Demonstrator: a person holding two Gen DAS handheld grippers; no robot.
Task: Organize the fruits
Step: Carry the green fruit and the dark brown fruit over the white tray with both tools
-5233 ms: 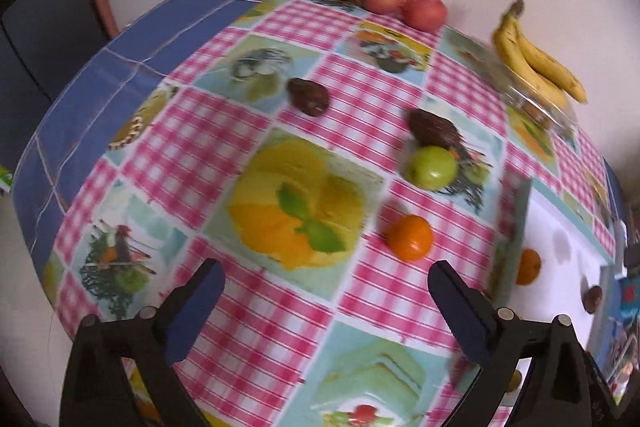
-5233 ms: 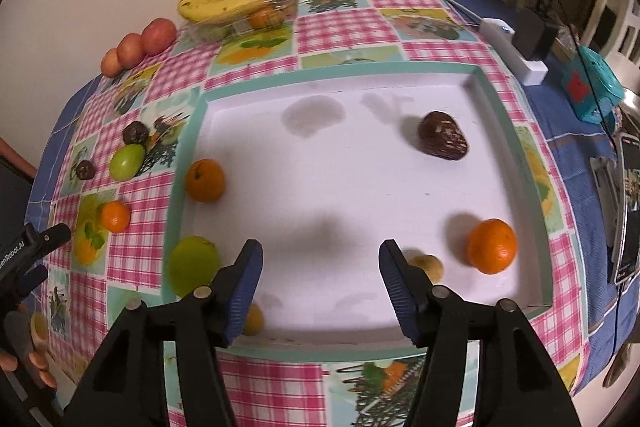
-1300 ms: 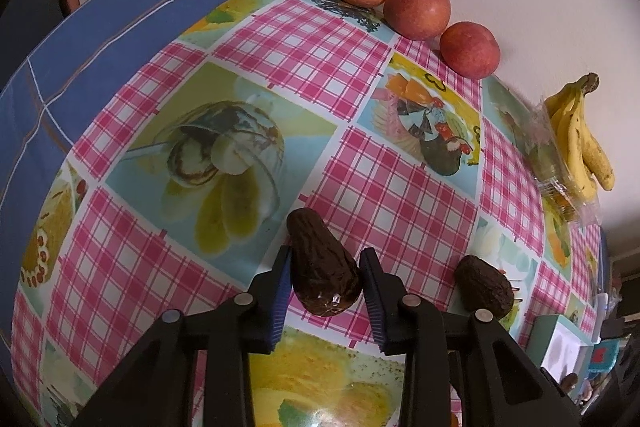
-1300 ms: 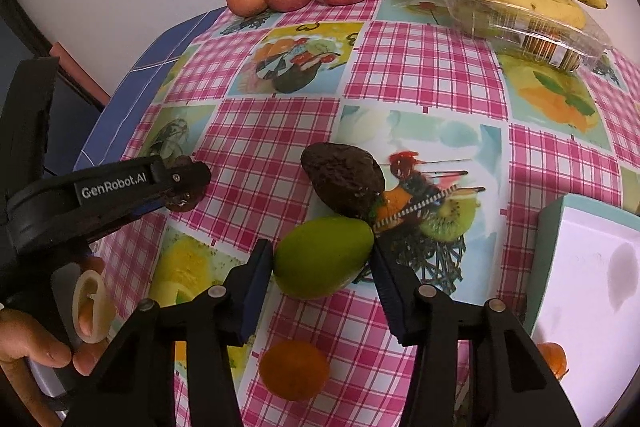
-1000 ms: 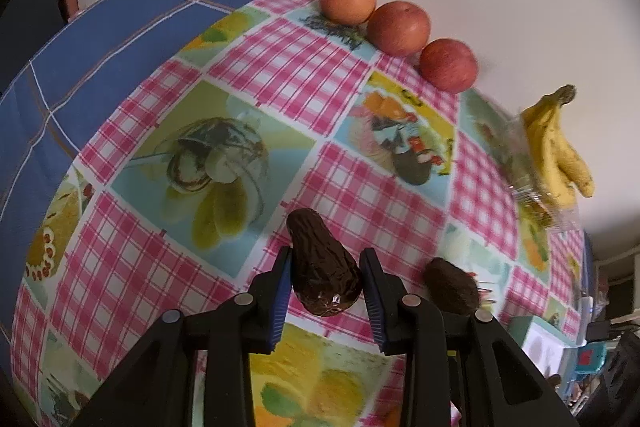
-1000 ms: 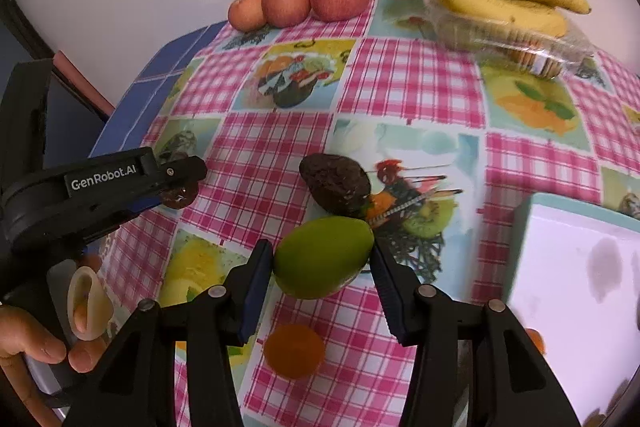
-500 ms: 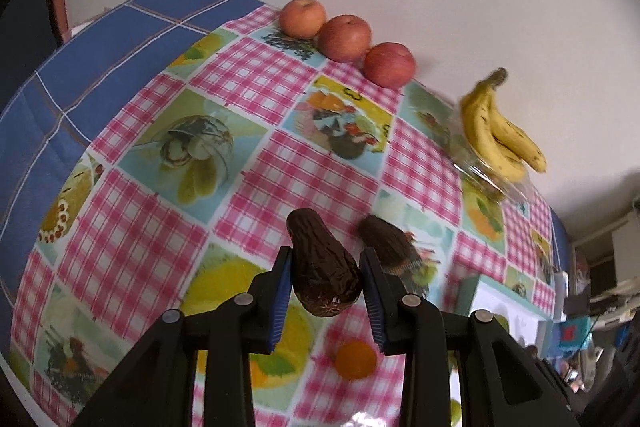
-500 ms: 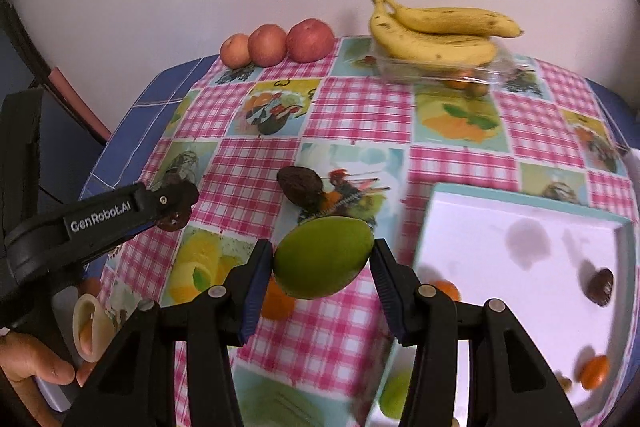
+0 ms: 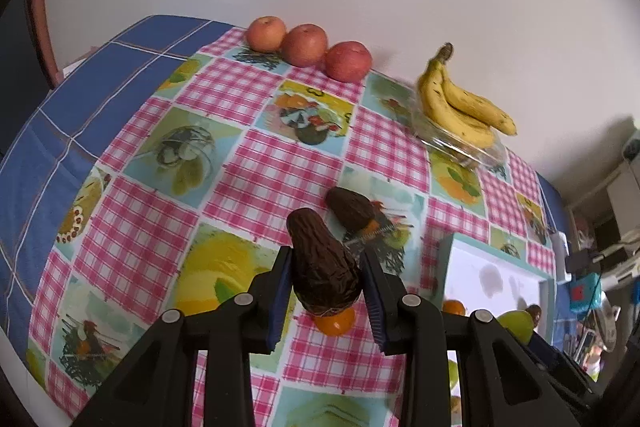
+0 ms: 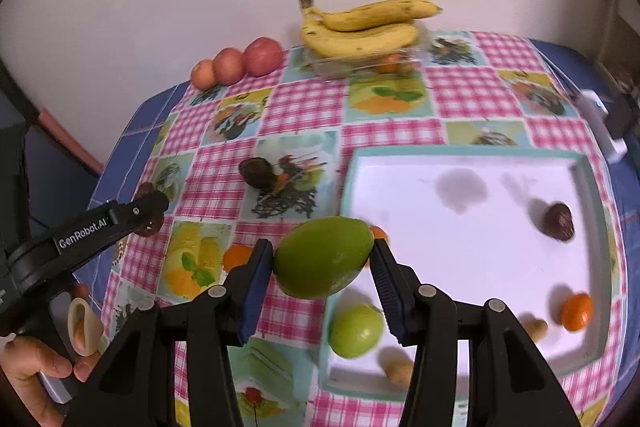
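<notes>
My left gripper (image 9: 325, 289) is shut on a dark brown avocado (image 9: 320, 269), held up above the checked tablecloth. In the right wrist view the left gripper (image 10: 150, 213) shows at the left with the avocado at its tip. My right gripper (image 10: 322, 267) is shut on a green mango (image 10: 322, 257), lifted over the left edge of the white tray (image 10: 452, 163). A second dark avocado (image 9: 350, 213) (image 10: 258, 173) lies on the cloth. An orange (image 9: 334, 323) (image 10: 236, 257) sits on the cloth beneath the held fruit.
The tray holds a green fruit (image 10: 356, 331), a dark avocado (image 10: 558, 221), oranges (image 10: 576, 311) and small yellowish fruits (image 10: 396, 369). Three apples (image 9: 306, 45) and bananas (image 9: 460, 107) on a clear box (image 9: 466, 151) line the wall. A hand (image 10: 30, 367) holds the left gripper. Clutter stands at the table's right.
Both grippers have risen and pulled back with their fruit. The right one has carried the mango rightward to the tray's left edge; the left one now hangs above the loose orange.
</notes>
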